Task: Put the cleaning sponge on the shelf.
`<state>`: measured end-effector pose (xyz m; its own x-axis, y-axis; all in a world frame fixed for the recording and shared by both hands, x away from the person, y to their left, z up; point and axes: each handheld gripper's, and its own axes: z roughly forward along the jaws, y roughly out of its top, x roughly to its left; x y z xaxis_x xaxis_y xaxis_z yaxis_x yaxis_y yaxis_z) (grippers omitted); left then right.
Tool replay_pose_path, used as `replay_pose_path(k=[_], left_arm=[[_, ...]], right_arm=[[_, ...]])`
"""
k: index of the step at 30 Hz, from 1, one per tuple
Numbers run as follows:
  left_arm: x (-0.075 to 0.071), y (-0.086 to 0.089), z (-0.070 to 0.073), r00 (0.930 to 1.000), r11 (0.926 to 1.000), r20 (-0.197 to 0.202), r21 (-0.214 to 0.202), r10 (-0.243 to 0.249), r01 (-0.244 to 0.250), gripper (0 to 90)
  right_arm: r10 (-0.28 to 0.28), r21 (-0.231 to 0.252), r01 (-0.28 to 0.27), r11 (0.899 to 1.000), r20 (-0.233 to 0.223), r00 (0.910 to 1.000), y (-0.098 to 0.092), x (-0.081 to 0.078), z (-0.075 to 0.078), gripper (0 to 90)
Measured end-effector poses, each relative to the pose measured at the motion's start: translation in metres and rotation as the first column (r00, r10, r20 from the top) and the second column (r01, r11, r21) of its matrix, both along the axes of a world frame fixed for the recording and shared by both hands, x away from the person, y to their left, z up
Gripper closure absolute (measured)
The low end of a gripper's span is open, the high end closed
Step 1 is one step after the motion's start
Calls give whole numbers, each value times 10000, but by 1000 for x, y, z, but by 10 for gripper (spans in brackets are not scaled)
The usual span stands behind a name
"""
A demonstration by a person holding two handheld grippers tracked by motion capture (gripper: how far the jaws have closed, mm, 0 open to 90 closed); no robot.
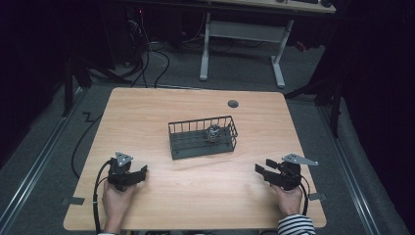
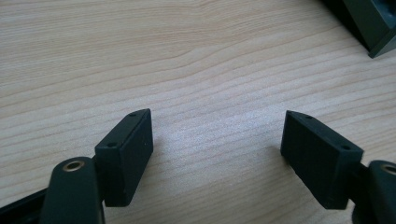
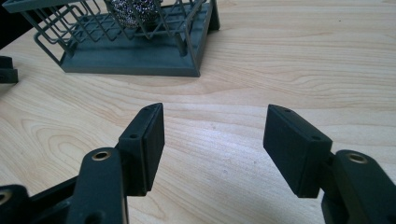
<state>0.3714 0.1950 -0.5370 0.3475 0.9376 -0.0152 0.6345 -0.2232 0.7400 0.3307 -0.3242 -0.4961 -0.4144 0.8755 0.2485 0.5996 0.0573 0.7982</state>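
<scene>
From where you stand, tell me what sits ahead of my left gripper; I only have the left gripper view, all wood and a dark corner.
Observer: That corner belongs to a wire basket mid-table.
Operator: Say what's in it.
Observer: A steel scourer, toward the basket's right end in the high view.
Operator: Report the right gripper.
Observer: The right gripper is open over bare wood, pointing at the basket.
Operator: Confirm mine is clear of it.
Observer: Yes. The left gripper sits near the table's front left, open, well short of the basket.
</scene>
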Motion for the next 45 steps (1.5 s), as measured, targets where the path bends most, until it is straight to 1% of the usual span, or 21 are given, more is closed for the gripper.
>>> replay_pose_path(k=[3, 7, 10, 12, 16, 18, 22, 24, 25, 30, 31, 33, 36, 39, 45], left_arm=[[0, 0, 0, 10000, 10000, 2, -2, 0, 0, 259], [0, 0, 0, 10000, 10000, 0, -1, 1, -1, 259], [0, 0, 0, 10000, 10000, 1, -1, -1, 1, 259], [0, 0, 0, 10000, 10000, 1, -1, -1, 1, 259], [0, 0, 0, 10000, 10000, 2, -3, 1, -1, 259], [0, 0, 0, 10000, 10000, -2, 1, -1, 1, 259], [0, 0, 0, 10000, 10000, -1, 0, 1, -1, 259], [0, 0, 0, 10000, 10000, 1, 0, 0, 0, 259], [0, 0, 0, 10000, 10000, 1, 1, -1, 1, 259], [0, 0, 0, 10000, 10000, 2, 3, 0, 0, 259], [0, 0, 0, 10000, 10000, 1, 2, -1, 1, 259], [0, 0, 0, 10000, 10000, 0, 1, 1, -1, 259], [0, 0, 0, 10000, 10000, 0, 0, 0, 0, 259], [0, 0, 0, 10000, 10000, 1, -1, 2, -2, 259], [0, 0, 0, 10000, 10000, 1, 1, 1, -1, 259]], right_arm=[[-5, 21, 5, 10000, -63, 10000, 2, 1, -3, 389], [24, -65, -25, 10000, -72, 10000, 5, 1, -6, 389], [10, -224, -13, 9997, -111, 9999, 7, 1, -10, 388], [47, -409, -47, 9992, 11, 10000, 9, 0, -11, 386], [206, -697, -202, 9974, 51, 9998, 12, -1, -15, 380], [155, -712, -158, 9973, -46, 9999, 14, -2, -18, 378], [102, -739, -110, 9972, -101, 9999, 15, -2, -22, 378], [97, -828, -104, 9965, -89, 9999, 15, -1, -23, 378], [69, -980, -74, 9952, -50, 10000, 18, -1, -24, 380], [96, -1143, -109, 9934, -119, 9999, 21, 1, -27, 380], [54, -1258, -79, 9920, -205, 9998, 23, 2, -28, 380], [99, -1324, -120, 9911, -164, 9998, 23, 2, -29, 380], [80, -1576, -125, 9874, -290, 9995, 26, 3, -30, 380], [104, -1732, -152, 9848, -288, 9995, 27, 3, -31, 379], [31, -1997, -115, 9798, -422, 9991, 29, 5, -33, 378]])
